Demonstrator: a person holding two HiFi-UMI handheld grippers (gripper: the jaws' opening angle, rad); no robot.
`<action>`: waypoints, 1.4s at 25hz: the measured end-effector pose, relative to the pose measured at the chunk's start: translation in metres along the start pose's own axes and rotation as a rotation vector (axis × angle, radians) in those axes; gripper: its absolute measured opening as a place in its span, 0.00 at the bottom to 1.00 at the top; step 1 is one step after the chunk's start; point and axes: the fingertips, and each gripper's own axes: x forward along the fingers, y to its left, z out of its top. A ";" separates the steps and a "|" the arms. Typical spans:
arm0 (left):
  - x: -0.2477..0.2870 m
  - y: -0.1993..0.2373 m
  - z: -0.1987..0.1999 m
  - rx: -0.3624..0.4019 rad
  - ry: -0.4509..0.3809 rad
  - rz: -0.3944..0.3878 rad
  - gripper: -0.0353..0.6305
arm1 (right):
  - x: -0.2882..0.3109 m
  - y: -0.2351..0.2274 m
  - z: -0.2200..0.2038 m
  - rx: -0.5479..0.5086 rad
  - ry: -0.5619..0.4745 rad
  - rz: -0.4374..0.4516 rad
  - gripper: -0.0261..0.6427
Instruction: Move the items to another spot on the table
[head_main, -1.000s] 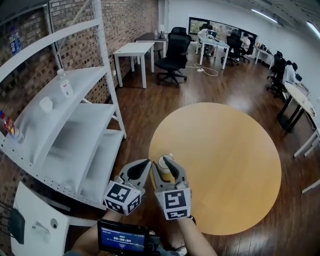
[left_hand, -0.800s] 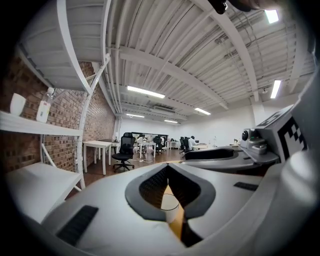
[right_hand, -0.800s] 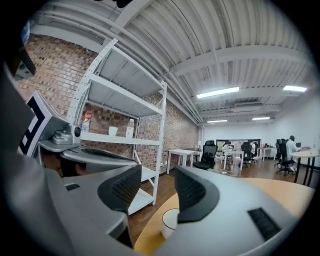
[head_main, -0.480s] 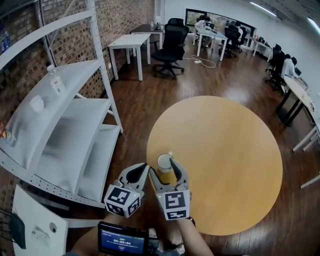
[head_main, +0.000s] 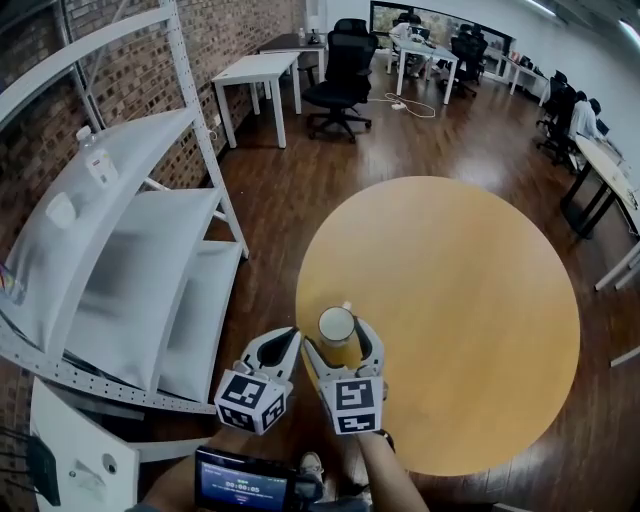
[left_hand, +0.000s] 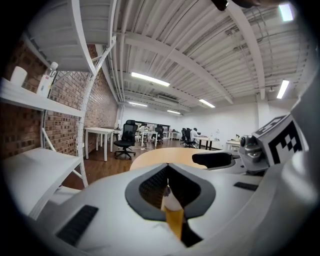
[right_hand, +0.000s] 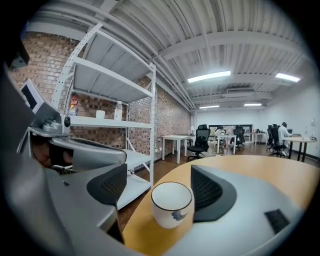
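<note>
Wood-toned and round, the table (head_main: 470, 300) carries one task item, close to its near-left edge. The right tongs (head_main: 342, 343) are spread and have just been opening, with the cup (right_hand: 171, 204) standing between the jaws. Neither pad appears to press on it, though one stands just beside its wall. The left tongs (head_main: 283, 342) sit alongside, pressed together on nothing.

I judge this to be the release at the new spot. The set-down looks done, and the next move calls for drawing the right tongs straight back without clipping the cup.

It is white and upright, with a thin dark rim and a small dark mark on its side, and it looks empty.
</note>
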 end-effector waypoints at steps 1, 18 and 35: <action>0.003 0.000 -0.003 -0.001 0.007 -0.001 0.06 | 0.003 -0.003 -0.005 0.006 0.006 -0.006 0.65; 0.031 0.011 -0.046 0.004 0.061 -0.031 0.06 | 0.056 -0.024 -0.071 0.115 0.068 -0.037 0.73; 0.028 0.032 -0.058 -0.005 0.089 -0.005 0.06 | 0.075 -0.022 -0.080 0.046 0.045 -0.043 0.63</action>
